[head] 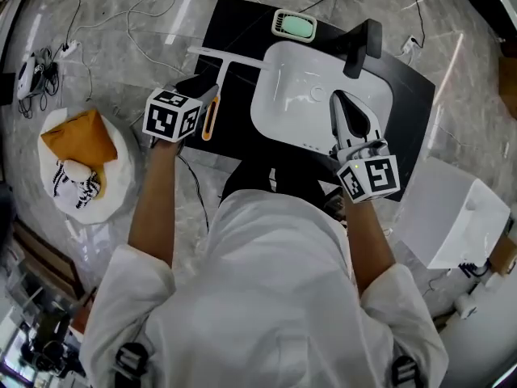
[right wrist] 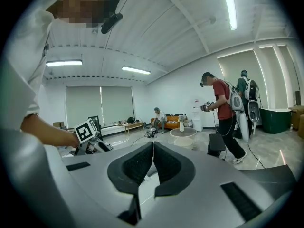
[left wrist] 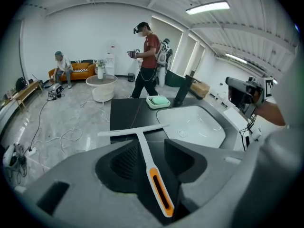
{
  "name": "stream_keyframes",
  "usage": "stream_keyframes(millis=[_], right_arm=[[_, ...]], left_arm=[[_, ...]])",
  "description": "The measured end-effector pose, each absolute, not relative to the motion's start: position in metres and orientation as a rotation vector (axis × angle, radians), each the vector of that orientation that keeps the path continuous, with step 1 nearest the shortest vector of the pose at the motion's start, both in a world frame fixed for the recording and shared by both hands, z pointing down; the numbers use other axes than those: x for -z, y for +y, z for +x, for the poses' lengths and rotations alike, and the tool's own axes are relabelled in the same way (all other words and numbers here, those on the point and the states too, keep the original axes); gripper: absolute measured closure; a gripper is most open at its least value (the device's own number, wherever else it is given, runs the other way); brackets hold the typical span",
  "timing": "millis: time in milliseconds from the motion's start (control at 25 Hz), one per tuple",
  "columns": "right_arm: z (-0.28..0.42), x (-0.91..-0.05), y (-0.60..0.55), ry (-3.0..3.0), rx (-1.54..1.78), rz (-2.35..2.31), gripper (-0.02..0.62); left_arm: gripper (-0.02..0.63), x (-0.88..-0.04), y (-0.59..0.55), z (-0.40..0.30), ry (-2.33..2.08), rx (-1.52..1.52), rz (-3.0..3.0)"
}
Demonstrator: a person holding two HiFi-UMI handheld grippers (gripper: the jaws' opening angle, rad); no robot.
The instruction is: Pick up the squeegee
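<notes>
- Squeegee (head: 224, 75): lies flat on the black counter (head: 234, 23), at about 9 o'clock from the white basin (head: 295, 95). Its blade runs crosswise at the 12 o'clock end. Its handle, with an orange insert, runs back toward 6 o'clock, toward the person.
- Left gripper (head: 206, 95): jaws stand wide apart, pointing steeply down over the handle end of the squeegee. In the left gripper view the squeegee (left wrist: 142, 146) handle runs up the gap between the two pads of the left gripper (left wrist: 151, 142). Neither pad is seen pressing on it, so there is no grip.
- Right gripper (head: 339, 103): held over the basin at its 3 o'clock side, pointing toward 12 o'clock. In the right gripper view the right gripper (right wrist: 153, 144) has its jaws closed tip to tip, with nothing between them.
- Black faucet (head: 363, 47): stands at the basin's 1 o'clock edge.
- Pale green soap dish (head: 293, 26): on the counter at 12 o'clock from the basin, well apart from the squeegee.
- Floor, 9 o'clock from the person: a round white table (head: 121, 168) carries an orange bag (head: 81, 140).
- Floor, 3 o'clock: a white box (head: 452, 217).
- Background of the left gripper view: a standing person in a red shirt (left wrist: 149, 51) holds grippers, and a second person (left wrist: 61, 68) sits on an orange sofa.
</notes>
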State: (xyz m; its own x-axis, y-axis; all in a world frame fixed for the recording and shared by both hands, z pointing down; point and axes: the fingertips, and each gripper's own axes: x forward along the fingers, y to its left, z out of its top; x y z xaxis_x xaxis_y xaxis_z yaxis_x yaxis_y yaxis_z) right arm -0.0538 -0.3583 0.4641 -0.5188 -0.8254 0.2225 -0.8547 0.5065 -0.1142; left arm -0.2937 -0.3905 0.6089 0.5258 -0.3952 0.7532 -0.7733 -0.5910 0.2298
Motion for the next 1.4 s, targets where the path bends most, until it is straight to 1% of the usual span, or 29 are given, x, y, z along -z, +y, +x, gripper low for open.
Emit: stream_keyframes(millis=[480, 920, 1080, 1240, 1400], right_arm=[[-0.040, -0.485, -0.374, -2.601, -0.385, 1.445, 0.580], [-0.024, -0.499, -0.377, -2.581, -0.414, 1.459, 0.580], [-0.018, -0.500, -0.376, -2.580, -0.419, 1.470, 0.580], [-0.016, -0.501, -0.375, -2.578, -0.422, 1.472, 0.580], [-0.016, -0.503, -0.372, -2.576, -0.429, 1.475, 0.580]], left_arm=[[0.433, -0.663, -0.408, -0.277, -0.866, -1.015, 2.033], [0.436, -0.691, -0.414, -0.273, -0.837, -1.135, 1.947], [0.466, -0.696, -0.417, -0.275, -0.853, -1.155, 1.906], [0.469, -0.700, -0.417, -0.273, -0.840, -1.165, 1.873], [0.488, -0.702, -0.416, -0.270, -0.832, -1.175, 1.859]])
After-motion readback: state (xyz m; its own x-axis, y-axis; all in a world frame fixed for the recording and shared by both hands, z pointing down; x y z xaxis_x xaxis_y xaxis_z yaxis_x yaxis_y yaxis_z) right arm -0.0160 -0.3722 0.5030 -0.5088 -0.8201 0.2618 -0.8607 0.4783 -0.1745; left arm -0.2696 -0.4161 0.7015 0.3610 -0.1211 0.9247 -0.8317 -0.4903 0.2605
